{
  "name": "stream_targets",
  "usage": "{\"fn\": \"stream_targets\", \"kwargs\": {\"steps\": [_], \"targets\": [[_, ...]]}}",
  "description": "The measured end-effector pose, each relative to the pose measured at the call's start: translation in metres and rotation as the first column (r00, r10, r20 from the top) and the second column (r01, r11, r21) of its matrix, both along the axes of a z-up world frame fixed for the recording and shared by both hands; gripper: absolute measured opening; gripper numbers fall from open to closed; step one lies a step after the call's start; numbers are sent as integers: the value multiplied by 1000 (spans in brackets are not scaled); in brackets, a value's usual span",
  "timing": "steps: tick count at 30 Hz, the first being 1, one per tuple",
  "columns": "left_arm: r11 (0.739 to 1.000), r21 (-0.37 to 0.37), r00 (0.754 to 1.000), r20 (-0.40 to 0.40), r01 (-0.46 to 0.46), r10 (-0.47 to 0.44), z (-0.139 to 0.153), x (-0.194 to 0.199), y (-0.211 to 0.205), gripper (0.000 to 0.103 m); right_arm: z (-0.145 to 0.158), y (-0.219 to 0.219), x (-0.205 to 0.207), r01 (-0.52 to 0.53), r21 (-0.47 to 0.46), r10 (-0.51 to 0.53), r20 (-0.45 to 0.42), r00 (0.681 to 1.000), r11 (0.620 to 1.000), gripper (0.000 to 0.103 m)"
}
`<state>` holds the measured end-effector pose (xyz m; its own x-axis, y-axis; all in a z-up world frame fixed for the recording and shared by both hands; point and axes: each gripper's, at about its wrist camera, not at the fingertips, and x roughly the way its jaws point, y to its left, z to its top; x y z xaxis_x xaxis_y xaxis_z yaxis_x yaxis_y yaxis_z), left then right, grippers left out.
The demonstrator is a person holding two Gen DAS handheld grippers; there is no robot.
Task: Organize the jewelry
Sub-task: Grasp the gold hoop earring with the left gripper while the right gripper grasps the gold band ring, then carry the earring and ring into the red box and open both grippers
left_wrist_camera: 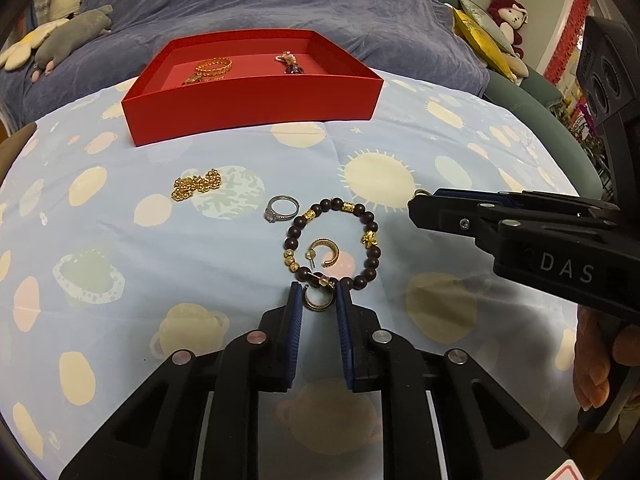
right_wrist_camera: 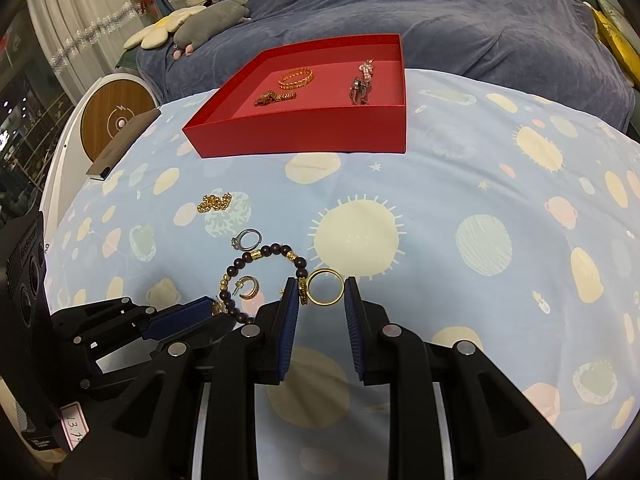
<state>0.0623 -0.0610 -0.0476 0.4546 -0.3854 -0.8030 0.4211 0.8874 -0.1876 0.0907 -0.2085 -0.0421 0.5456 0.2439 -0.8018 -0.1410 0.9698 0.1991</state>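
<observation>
Two handheld grippers work over a bed covered in a pale blue sheet (left_wrist_camera: 224, 264) printed with suns and planets. The left gripper (left_wrist_camera: 319, 300) has its blue pads pressed on a small gold hoop earring (left_wrist_camera: 319, 301), which lies just below a dark wooden bead bracelet (left_wrist_camera: 370, 236) with gold spacer beads. The right gripper (right_wrist_camera: 322, 294) is clamped on a plain gold ring (right_wrist_camera: 325, 287), held upright between its pads.

A red tray (left_wrist_camera: 256, 100) sits at the far edge of the sheet. It already holds a gold chain bracelet (left_wrist_camera: 214, 67) and a pink beaded piece (left_wrist_camera: 289, 62).

To lift the earring well, it seems wise to raise it straight up. The bracelet touches or nearly touches the gripper tips, and could snag and drag along.

Still loose on the sheet are the matching hoop earring (left_wrist_camera: 323, 258), lying inside the bracelet's loop, a silver ring with a stone (left_wrist_camera: 282, 207) just beside the bracelet, and a heap of gold chain (left_wrist_camera: 197, 186) further left. The two grippers are close together, so carrying both pieces to the tray risks a bump.
</observation>
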Motion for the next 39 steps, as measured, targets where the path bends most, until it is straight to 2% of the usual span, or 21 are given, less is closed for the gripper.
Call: {"fn": "stream_targets", "kwargs": {"steps": [8,27,39], "targets": [[999,-32,1000,5,-24,24,9,1,17,14,-1,2,0,-5,-2,5,-1,1000,1000,23],[989,-54,990,26,-139,140,23,26,42,14,2,4,-1,-21,3,21,12,1000,1000,23],[973,-101,975,54,-208,214,49,57,54,14,21,-1,8,-16,39,14,47,999,999,23]]}}
